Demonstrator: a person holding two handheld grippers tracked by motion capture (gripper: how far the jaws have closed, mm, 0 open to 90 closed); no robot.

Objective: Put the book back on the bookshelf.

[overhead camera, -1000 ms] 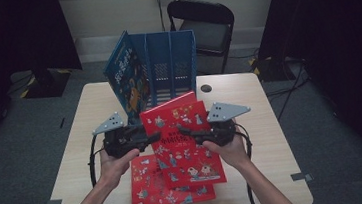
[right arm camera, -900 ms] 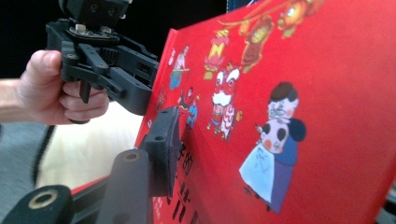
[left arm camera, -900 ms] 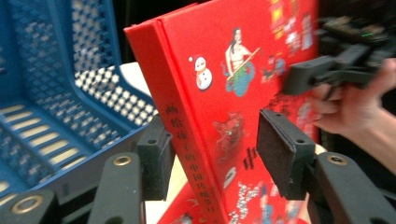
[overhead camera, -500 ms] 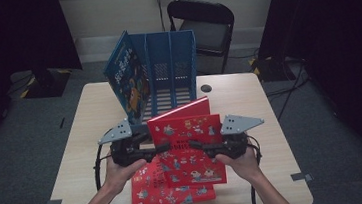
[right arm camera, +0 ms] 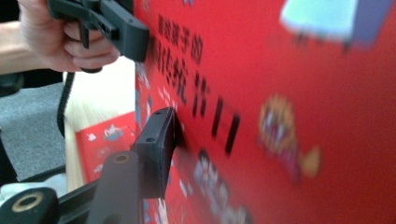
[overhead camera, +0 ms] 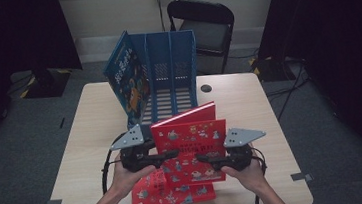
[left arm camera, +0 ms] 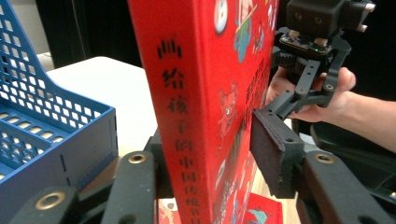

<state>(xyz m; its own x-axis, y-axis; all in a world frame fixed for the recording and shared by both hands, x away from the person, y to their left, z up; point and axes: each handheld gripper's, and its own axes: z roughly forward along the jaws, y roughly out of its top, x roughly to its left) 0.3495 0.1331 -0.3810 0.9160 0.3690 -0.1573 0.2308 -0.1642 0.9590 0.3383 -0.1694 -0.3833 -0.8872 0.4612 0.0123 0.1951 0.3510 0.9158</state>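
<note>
A red picture book (overhead camera: 189,142) stands upright on its lower edge above the table, held from both sides. My left gripper (overhead camera: 168,155) is shut on its spine side; the left gripper view has the spine (left arm camera: 187,121) clamped between the two black jaws. My right gripper (overhead camera: 205,158) is shut on the opposite edge, one pad (right arm camera: 158,148) pressed against the cover (right arm camera: 289,116) and the other jaw hidden behind the book. A second red book (overhead camera: 170,194) lies flat on the table underneath.
A blue three-slot file rack (overhead camera: 171,70) stands at the back of the wooden table (overhead camera: 87,136), with a blue book (overhead camera: 127,79) leaning in its left slot. A small black disc (overhead camera: 206,88) lies right of the rack. A black chair (overhead camera: 207,26) stands behind the table.
The red book has been tipped up from a slant to upright. Both hands and grippers have drawn back toward the near edge of the table.
</note>
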